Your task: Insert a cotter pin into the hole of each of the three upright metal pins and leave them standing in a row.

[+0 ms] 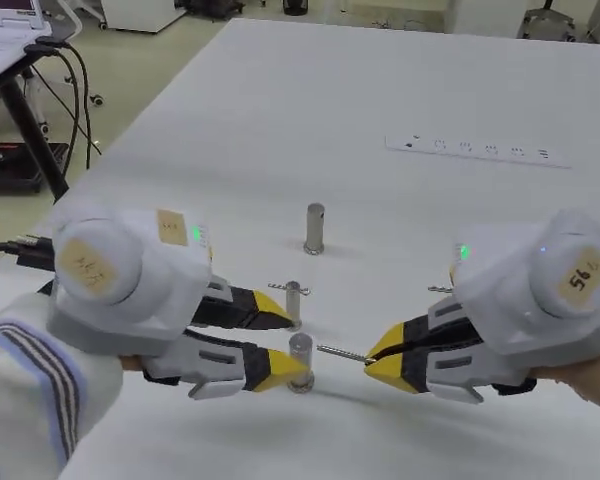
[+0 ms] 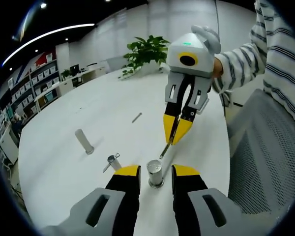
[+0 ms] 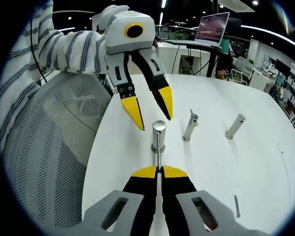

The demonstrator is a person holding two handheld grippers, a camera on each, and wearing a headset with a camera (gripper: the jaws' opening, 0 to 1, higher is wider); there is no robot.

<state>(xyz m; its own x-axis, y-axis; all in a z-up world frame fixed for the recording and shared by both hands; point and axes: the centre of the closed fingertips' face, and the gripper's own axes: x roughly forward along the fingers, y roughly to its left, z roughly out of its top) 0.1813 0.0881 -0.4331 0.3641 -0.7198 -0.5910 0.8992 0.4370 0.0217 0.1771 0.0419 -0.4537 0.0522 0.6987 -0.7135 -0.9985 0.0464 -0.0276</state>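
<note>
L: your left gripper [image 1: 286,345] fingers apart, straddling the nearest short upright silver metal pin [image 1: 300,352], near centre, contact unclear | R: your right gripper [image 1: 374,357] fingers clamped on thin steel cotter pin [image 1: 342,352], tip at that pin's right side | middle silver pin [image 1: 293,298] has a cotter pin through it | far silver pin [image 1: 315,228] upright | white tabletop [image 1: 280,120]

Too small to tell whether the tip of the cotter pin [image 1: 342,353] is inside the hole of the near pin [image 1: 300,347], with the foot of the middle pin [image 1: 293,295] hidden behind the left tongs [image 1: 296,348] and a spare cotter pin [image 1: 439,289] half covered by the right tongs [image 1: 372,360], themselves cut off at the head view's right edge.
</note>
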